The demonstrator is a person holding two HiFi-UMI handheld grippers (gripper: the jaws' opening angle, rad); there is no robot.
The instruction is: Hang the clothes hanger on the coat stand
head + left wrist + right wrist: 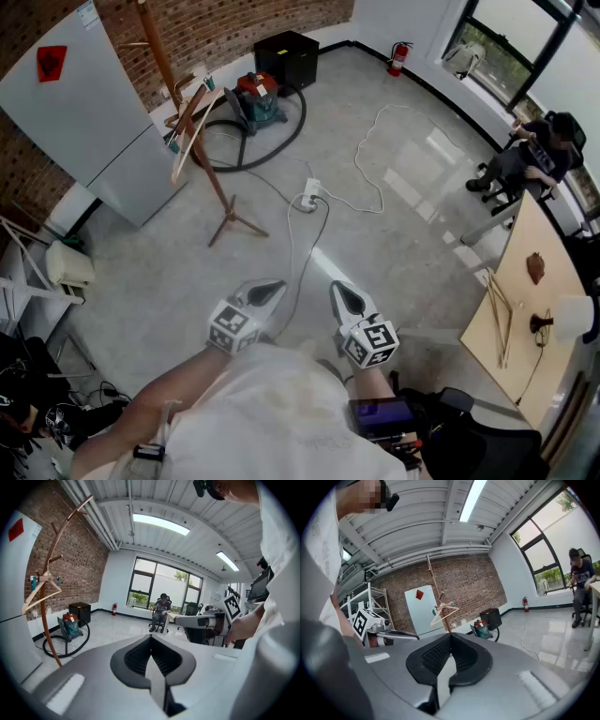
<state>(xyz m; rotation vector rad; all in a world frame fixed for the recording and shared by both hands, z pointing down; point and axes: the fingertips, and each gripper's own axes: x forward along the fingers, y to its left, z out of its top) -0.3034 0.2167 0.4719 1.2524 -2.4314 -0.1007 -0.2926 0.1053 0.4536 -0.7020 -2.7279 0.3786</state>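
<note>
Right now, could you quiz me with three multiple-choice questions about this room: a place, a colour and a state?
1. Where is the hanger? A on the floor; B on the coat stand; C on the desk.
2. What colour is the fire extinguisher by the far wall? A red; B yellow; C blue.
3. The fingers of the left gripper and right gripper are: A wide open; B shut on the hanger; C shut on nothing.
Answers: B, it hangs from the stand, clear of the floor; A, its red body shows against the white wall; C, each gripper view shows the fingers together with nothing between them.
</note>
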